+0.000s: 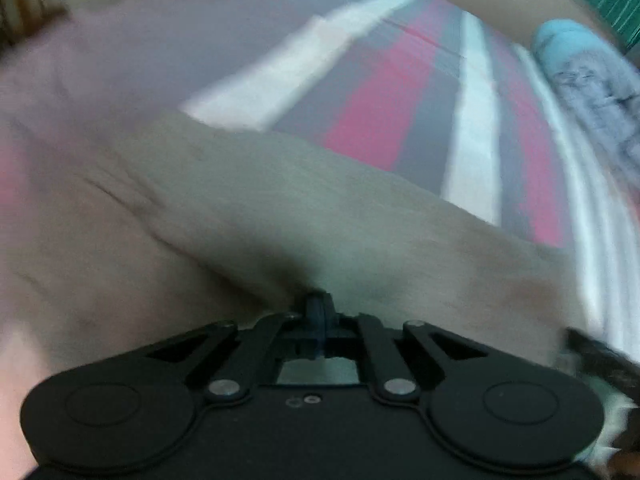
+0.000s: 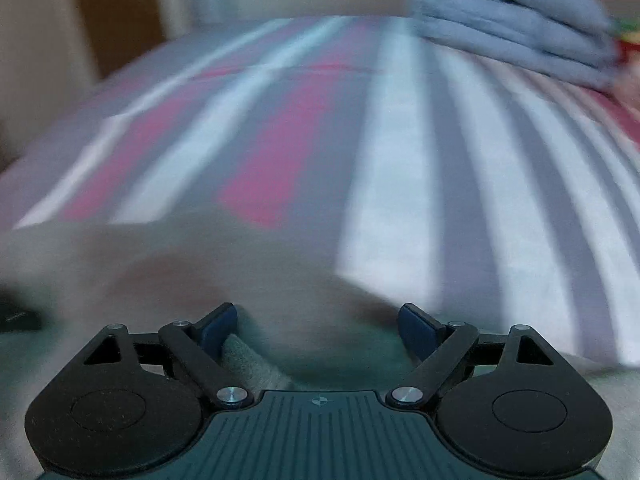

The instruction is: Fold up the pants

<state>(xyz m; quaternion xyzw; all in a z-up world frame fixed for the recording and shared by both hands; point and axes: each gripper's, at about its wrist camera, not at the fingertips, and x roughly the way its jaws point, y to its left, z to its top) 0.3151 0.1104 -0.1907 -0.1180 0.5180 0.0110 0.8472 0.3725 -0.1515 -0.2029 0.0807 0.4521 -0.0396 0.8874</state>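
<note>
The beige pants (image 1: 248,208) lie blurred across the striped bed, a long fold running from the left towards the lower right. In the left wrist view my left gripper (image 1: 318,308) is shut, and the cloth puckers into its blue fingertips, so it pinches the pants. The right wrist view shows the same beige pants (image 2: 224,264) spread under my right gripper (image 2: 318,326). Its jaws stand wide apart, with cloth lying loose between them and a small fold beside the left finger (image 2: 218,328).
A bed sheet (image 2: 392,168) with red, grey and white stripes covers the surface ahead. A stack of folded blue-grey clothes (image 2: 512,28) sits at the far right, also seen in the left wrist view (image 1: 580,72). Brown wooden furniture (image 2: 116,12) stands beyond the bed.
</note>
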